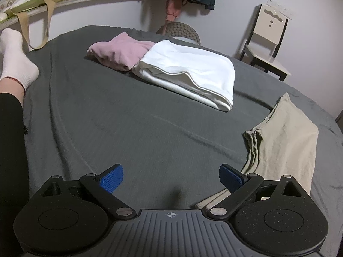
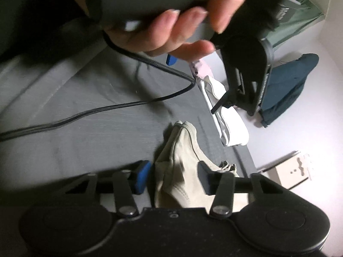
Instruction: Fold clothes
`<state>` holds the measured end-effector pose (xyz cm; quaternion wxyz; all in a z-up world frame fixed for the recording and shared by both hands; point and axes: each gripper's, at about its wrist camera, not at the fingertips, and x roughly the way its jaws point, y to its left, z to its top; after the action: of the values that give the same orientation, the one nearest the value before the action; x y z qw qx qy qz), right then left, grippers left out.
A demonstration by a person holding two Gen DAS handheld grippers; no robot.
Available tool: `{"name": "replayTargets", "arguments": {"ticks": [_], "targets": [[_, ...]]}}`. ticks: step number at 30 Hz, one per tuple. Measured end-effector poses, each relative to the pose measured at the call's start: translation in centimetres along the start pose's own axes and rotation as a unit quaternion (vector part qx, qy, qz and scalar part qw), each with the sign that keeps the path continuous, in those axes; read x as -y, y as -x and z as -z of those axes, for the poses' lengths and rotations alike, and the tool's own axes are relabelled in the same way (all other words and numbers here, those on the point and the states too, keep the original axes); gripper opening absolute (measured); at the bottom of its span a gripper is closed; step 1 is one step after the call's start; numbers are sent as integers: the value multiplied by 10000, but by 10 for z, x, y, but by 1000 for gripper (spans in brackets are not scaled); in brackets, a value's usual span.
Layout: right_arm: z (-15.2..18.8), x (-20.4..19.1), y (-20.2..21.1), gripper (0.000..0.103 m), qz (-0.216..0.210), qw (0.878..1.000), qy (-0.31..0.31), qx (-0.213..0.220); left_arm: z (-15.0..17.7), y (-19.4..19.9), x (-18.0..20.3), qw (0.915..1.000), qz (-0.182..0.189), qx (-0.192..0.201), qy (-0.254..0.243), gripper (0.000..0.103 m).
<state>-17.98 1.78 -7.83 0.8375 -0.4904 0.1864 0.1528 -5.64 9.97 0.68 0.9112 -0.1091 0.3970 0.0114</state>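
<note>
1. Left claw (image 1: 171,176) spread wide, hovering empty over the bed (image 1: 128,117).
2. Right claw (image 2: 172,176) parted, tilted, straddling the beige garment (image 2: 182,150) near the bed's edge.
3. Hand (image 2: 171,21) gripping the other handle.

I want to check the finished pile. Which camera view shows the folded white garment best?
The left wrist view: the folded white garment lies whole and sharp on the grey bed sheet, beside the pink garment. The right wrist view shows it blurred, edge-on, partly hidden behind the other gripper.
</note>
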Motion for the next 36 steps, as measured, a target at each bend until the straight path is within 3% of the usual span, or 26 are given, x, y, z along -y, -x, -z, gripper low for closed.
{"name": "replayTargets", "arguments": {"ticks": [4, 7, 9, 16, 18, 22, 24, 30, 36], "targets": [[-3, -2, -9, 43, 205, 9996, -130, -159, -1, 0, -4, 9999, 53, -31, 92, 97], [-3, -2, -12, 31, 172, 9995, -186, -175, -1, 1, -5, 9999, 62, -28, 133, 97], [-2, 3, -11, 18, 41, 9995, -270, -162, -1, 2, -6, 9998, 67, -21, 161, 97], [5, 68, -10, 12, -536, 9938, -970, -100, -2, 4, -13, 9994, 114, 11, 317, 97], [11, 106, -11, 12, -1083, 9806, -1623, -187, -2, 4, -16, 9992, 134, 17, 367, 97], [36, 193, -36, 11, -2384, 9250, -2939, -346, -2, 2, -17, 9989, 188, -29, 417, 97], [45, 227, -45, 11, -2665, 9076, -3232, -278, -1, 2, -15, 9990, 192, -34, 391, 97], [81, 302, -76, 11, -2767, 8940, -3518, -201, -1, 0, -9, 9993, 220, -70, 283, 97], [128, 315, -130, 11, -2435, 8904, -3797, -616, 1, -4, -1, 9995, 257, -130, 112, 97]]}}
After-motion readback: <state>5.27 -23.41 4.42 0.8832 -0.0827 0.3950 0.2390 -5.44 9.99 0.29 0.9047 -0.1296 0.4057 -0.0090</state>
